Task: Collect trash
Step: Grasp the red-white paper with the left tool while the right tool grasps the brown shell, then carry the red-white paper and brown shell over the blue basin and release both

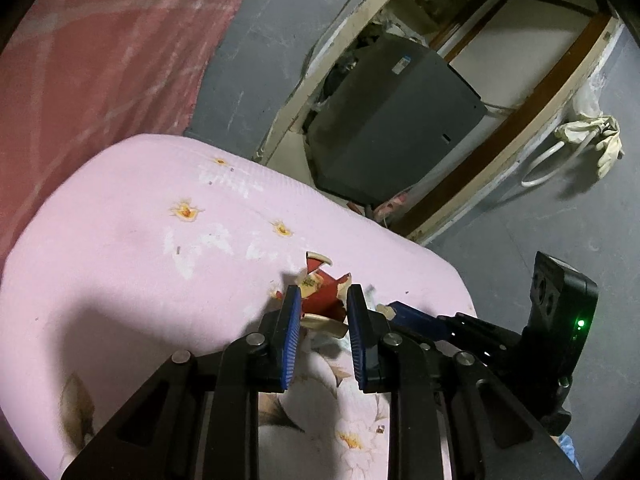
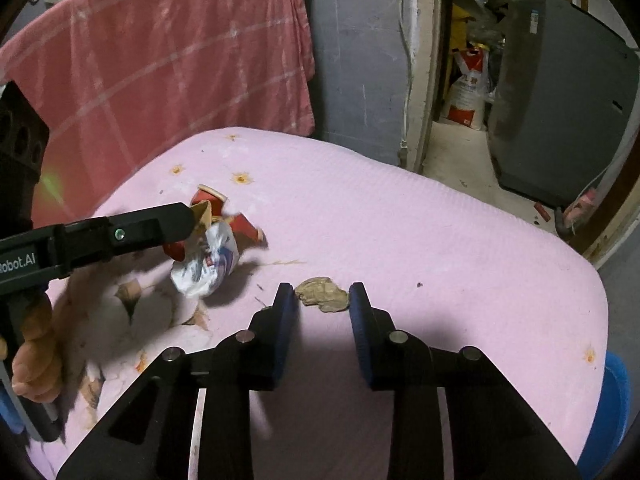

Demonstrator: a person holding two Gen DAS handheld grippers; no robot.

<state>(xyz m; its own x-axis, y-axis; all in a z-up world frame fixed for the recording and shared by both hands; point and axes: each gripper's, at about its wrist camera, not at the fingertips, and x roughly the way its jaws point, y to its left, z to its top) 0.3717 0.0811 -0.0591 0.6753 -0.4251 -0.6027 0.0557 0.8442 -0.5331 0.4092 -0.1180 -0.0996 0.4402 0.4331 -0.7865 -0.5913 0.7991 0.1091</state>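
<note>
- black linkage bars of each hand-held gripper are filling the bottom of both wrist views, nearest the lens, with blue pads at their ends.
- going from the left: the left hand-held gripper (image 1: 323,300) is reaching over the pink flowered bed (image 2: 440,240) and its jaws are clenching on the crushed red paper cup (image 1: 320,292); in the left wrist view the cup is sitting between the two blue pads, and in the right wrist view the black finger is covering one end of it.
- hanging just below that cup, a crumpled white wrapper (image 2: 206,268) is touching it; whether the left jaws are catching it too, i cannot tell.
- further right, a flat brown scrap (image 2: 324,294) is lying on the sheet, its long axis running across the view, side to side.
- the right hand-held gripper (image 2: 323,300) is bracketing that scrap, one pad at each end; the pads are looking as if they are touching its ends, so i am reading this as a light grip rather than a released jaw.
- the scrap is sitting right at the right fingertips, well apart from the left hand (image 2: 36,356), so the right hand is the nearer one for it.
- far right, a blue bin (image 2: 612,408) is showing beside the bed edge, a likely drop place.
</note>
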